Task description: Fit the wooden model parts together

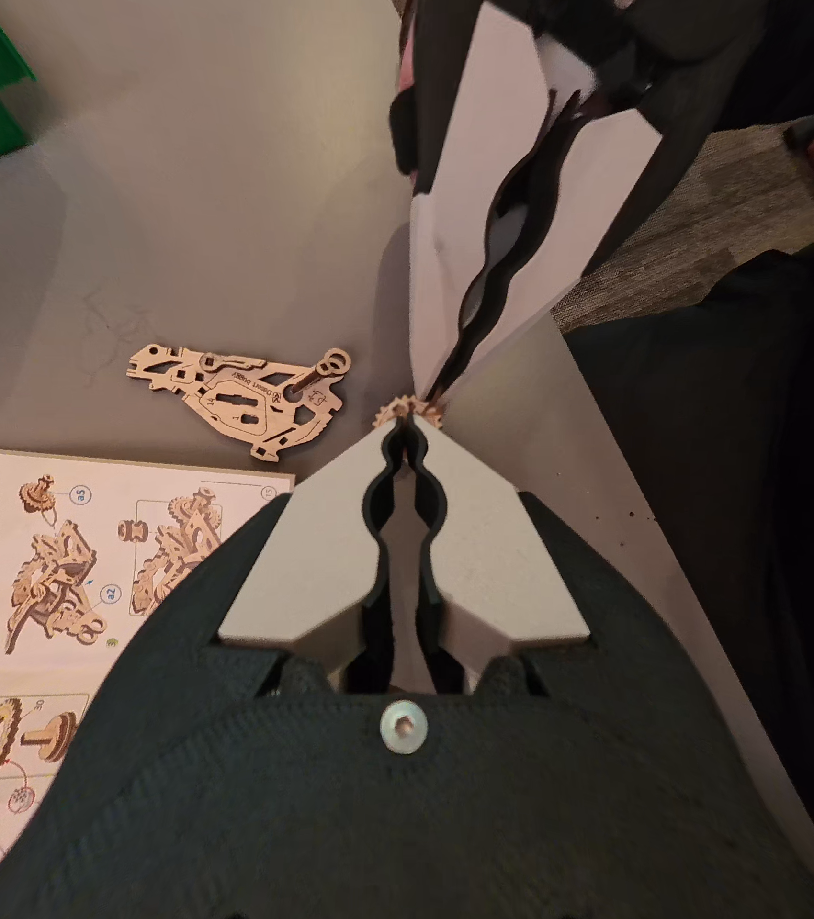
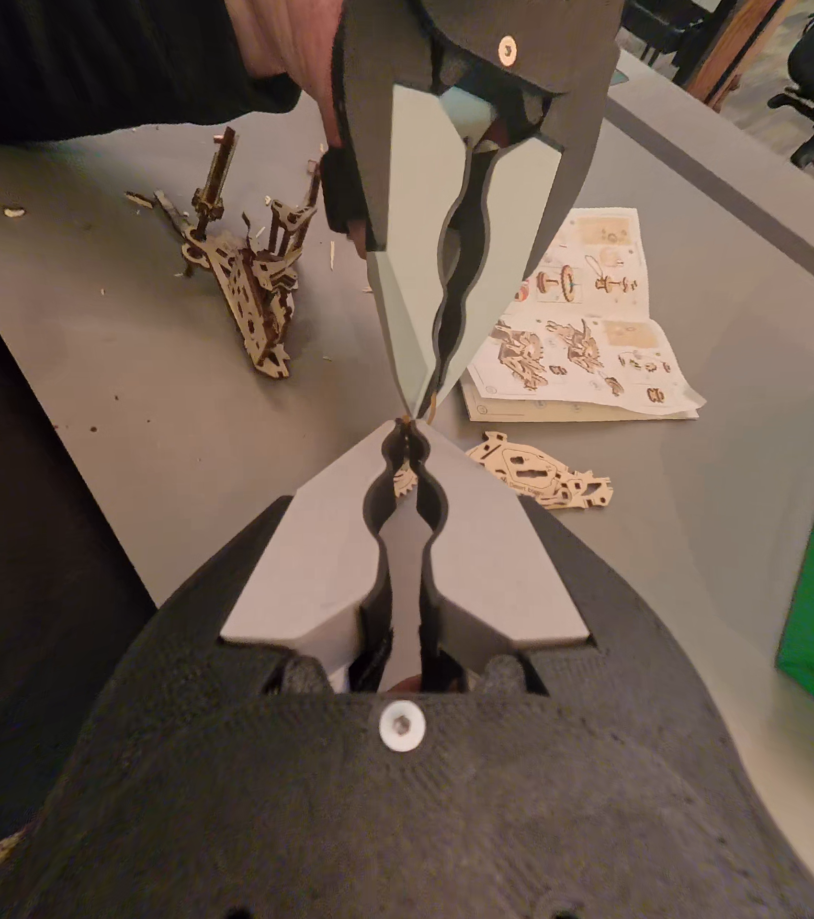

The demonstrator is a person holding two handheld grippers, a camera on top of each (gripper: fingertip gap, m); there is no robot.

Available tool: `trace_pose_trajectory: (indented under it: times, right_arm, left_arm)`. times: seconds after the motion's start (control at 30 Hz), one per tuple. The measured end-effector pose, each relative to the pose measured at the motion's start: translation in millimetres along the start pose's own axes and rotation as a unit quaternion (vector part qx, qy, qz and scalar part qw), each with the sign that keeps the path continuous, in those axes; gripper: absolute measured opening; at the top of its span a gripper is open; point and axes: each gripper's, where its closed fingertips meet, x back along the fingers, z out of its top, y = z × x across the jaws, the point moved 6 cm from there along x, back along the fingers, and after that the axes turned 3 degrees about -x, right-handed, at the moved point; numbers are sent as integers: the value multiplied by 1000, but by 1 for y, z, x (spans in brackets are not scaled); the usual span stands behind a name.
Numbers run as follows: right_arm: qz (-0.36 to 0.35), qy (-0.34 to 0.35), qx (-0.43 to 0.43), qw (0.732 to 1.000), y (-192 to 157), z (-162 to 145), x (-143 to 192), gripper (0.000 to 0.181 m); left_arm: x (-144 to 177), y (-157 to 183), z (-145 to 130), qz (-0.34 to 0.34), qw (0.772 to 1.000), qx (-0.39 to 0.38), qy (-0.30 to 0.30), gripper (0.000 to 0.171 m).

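Both grippers meet tip to tip above the table's (image 1: 226,209) near edge: left gripper (image 1: 404,422) clamped on a small wooden gear (image 1: 390,412), right gripper (image 2: 406,431) pinched on its adjoining piece. Flat wooden frame (image 1: 241,398) lies just beside, booklet (image 2: 594,318) near.

Your left gripper (image 1: 404,423) pinched a small wooden gear (image 1: 391,411), meeting the right gripper (image 1: 432,393) tip to tip above the grey table (image 1: 226,209).

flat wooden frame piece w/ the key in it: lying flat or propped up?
Lying flat. The flat frame piece rests broadside on the grey table, apart from both grippers; its key sticks out at an angle.
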Motion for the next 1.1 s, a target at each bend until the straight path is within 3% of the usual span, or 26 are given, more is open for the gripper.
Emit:
trace_pose_trajectory:
  times: [0.7,1.1]
  right_arm:
    - [37,34,-9,999,14,-4,-13,0]
    - [35,8,0,999,15,1,-36,0]
  left_arm:
    - [1,-8,-9,5,1000,7,-8,0]
    - [9,-10,-25,-5,1000,13,-2,0]
